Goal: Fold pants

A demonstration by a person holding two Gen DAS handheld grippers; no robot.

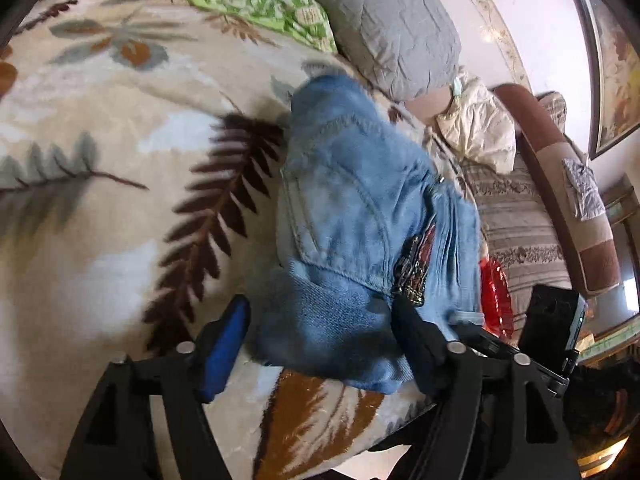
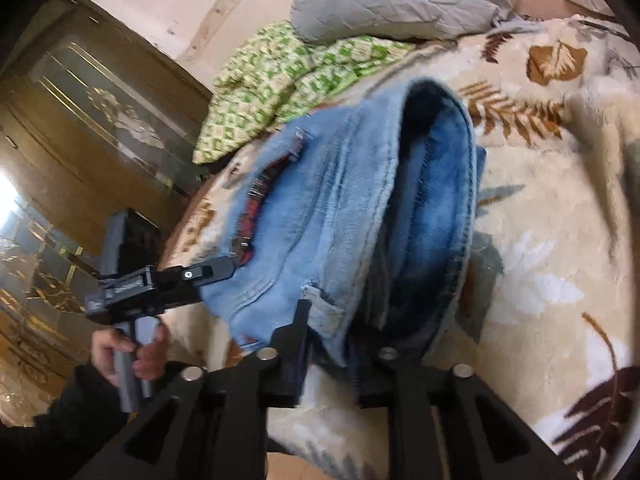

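Observation:
Light blue jeans (image 1: 352,200) lie folded in a thick bundle on a beige blanket with a leaf pattern (image 1: 120,208). A red plaid patch with metal trim shows at one edge. In the left wrist view my left gripper (image 1: 320,312) is open around the bundle's near end. Its blue pad (image 1: 228,340) stands a little clear of the denim. In the right wrist view the jeans (image 2: 340,208) show their dark inner side. My right gripper (image 2: 344,332) is open astride the waistband end, with one finger partly under the cloth. A hand (image 2: 132,352) holds the left tool.
At the head of the bed lie a grey pillow (image 1: 392,28) and a green patterned cloth (image 2: 280,76). A red object (image 1: 496,300), a cream garment (image 1: 480,136) and a striped sofa with a brown arm (image 1: 552,184) are on one side. A wooden cabinet (image 2: 88,128) stands on the other.

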